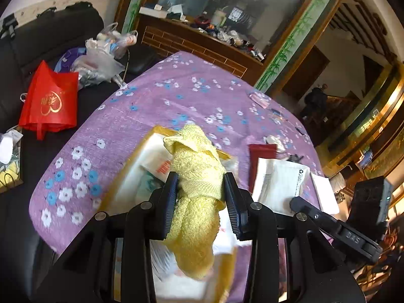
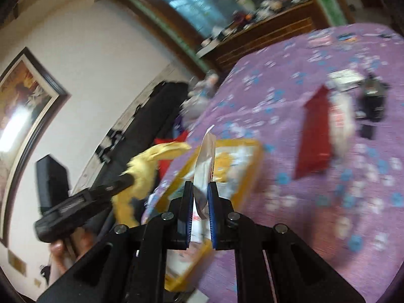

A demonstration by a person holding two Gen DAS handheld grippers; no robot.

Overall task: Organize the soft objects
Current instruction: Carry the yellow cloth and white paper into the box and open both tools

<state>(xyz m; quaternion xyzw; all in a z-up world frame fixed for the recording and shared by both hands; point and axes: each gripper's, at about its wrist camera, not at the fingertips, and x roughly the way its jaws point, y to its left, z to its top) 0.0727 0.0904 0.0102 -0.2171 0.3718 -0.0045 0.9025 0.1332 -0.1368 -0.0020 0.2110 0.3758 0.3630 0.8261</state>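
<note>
Towel [image 1: 199,189], yellow terry, bunched lengthwise & clamped mid-length between the left gripper [image 1: 199,184] fingers, raised above a yellow-rimmed tray [image 1: 161,130] on the counter, which wears a purple floral cloth [image 1: 141,101]. Loose ends of the towel flop fwd and back of the pads. Right gripper [image 2: 200,194] points fwd over the same tray, tilted w/ the frame, fingers pinched nearly together on a thin white packet [image 2: 205,151] standing on edge. Right-wrist view is motion-blurred; it shows the left gripper at its left w/ the towel hanging from it, just off the counter's edge. Tray holds more white packets. Beside the tray, to its right: red pouch [image 1: 260,161] & white sachet [image 1: 280,181], overlapping. Red bag [image 1: 50,98] sits on a dark sofa [image 1: 38,40] well apart, at left.
</note>
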